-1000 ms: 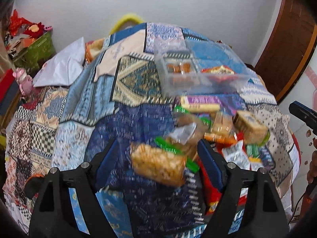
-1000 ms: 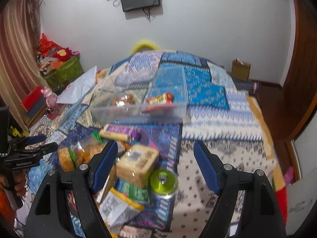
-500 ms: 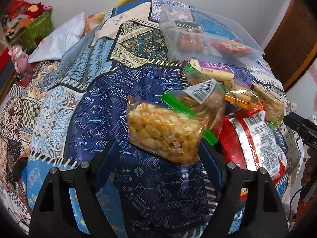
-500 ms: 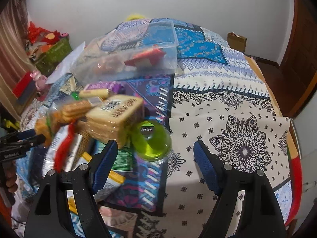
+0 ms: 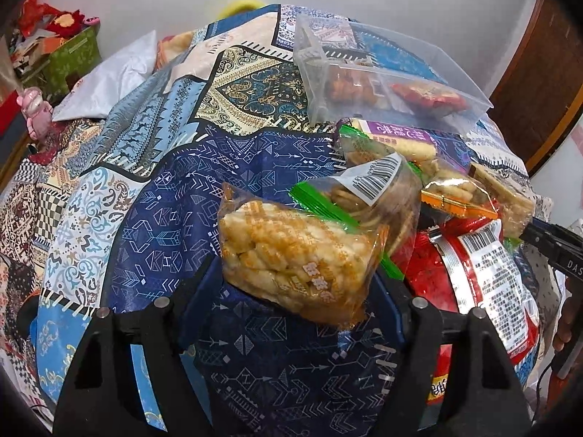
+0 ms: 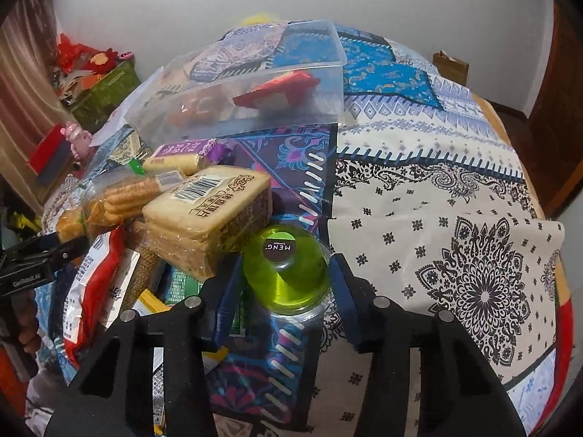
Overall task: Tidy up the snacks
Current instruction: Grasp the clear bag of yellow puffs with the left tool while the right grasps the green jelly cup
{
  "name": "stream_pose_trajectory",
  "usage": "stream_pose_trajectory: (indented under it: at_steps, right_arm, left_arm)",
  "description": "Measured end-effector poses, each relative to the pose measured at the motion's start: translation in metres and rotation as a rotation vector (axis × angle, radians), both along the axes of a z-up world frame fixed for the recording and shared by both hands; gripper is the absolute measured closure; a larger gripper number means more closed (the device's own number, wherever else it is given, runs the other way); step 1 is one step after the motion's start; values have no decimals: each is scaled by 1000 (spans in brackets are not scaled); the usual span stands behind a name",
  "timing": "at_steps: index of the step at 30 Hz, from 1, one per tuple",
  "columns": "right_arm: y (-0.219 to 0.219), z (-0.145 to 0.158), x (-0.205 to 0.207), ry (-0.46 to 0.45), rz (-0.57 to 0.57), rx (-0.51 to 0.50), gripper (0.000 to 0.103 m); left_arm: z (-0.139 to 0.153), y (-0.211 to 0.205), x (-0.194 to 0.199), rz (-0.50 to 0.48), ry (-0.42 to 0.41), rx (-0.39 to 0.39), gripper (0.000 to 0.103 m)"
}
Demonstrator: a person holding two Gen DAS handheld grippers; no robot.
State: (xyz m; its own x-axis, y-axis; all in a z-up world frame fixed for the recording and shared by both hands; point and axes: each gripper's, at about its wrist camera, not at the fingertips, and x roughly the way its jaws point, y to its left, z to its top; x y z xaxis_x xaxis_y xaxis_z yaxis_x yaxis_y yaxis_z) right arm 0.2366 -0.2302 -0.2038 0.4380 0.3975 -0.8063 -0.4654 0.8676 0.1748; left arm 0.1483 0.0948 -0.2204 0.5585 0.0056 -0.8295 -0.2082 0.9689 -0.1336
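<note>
Left wrist view: left gripper [image 5: 291,284] low over a patchwork bedspread [image 5: 153,167], fingers [image 5: 195,291] closing around a clear bag of golden puffed snacks [image 5: 291,258], the bag between them, its lower corners hiding the pad tips, so contact not certain. Behind that bag, touching it, a green-sealed bag of biscuits [image 5: 375,196] with a barcode label; farther back a purple-wrapped biscuit pack [image 5: 400,138]. Beyond the purple pack, a clear plastic bin [image 5: 382,73] on the bedspread, holding orange-brown snacks and a red packet [image 5: 430,96]. Right of the puffed snack bag, a red foil bag [image 5: 488,276] and an orange-edged packet [image 5: 455,193]; right gripper tip at the frame's right edge, beside the red foil bag. Right wrist view: right gripper [image 6: 286,273] with fingers [image 6: 227,287] narrowing around a green jelly cup [image 6: 286,269] lying on its side, dark round label facing up; both pads right at the cup's flanks, seemingly touching. Left of the jelly cup, touching it, a tan block of wrapped cakes [image 6: 211,215] atop the snack pile; further left a bag of ridged biscuit sticks [image 6: 120,196], the red foil bag, the left gripper's tip. Beyond the jelly cup, the purple pack, then the clear bin with the red packet inside. Right of the jelly cup, bare white-and-black patterned bedspread.
</note>
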Motion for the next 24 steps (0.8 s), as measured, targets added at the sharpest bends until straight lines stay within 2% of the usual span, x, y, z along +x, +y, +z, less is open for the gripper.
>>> stream_pose_trajectory:
  at_steps: [12, 24]
  right_arm:
    - [-8, 15, -2, -39, -28, 21, 59]
    - [-15, 59, -1, -153, -41, 52, 60]
  left_arm:
    - [27, 6, -18, 18, -49, 11, 27]
    - [77, -4, -8, -18, -157, 54, 27]
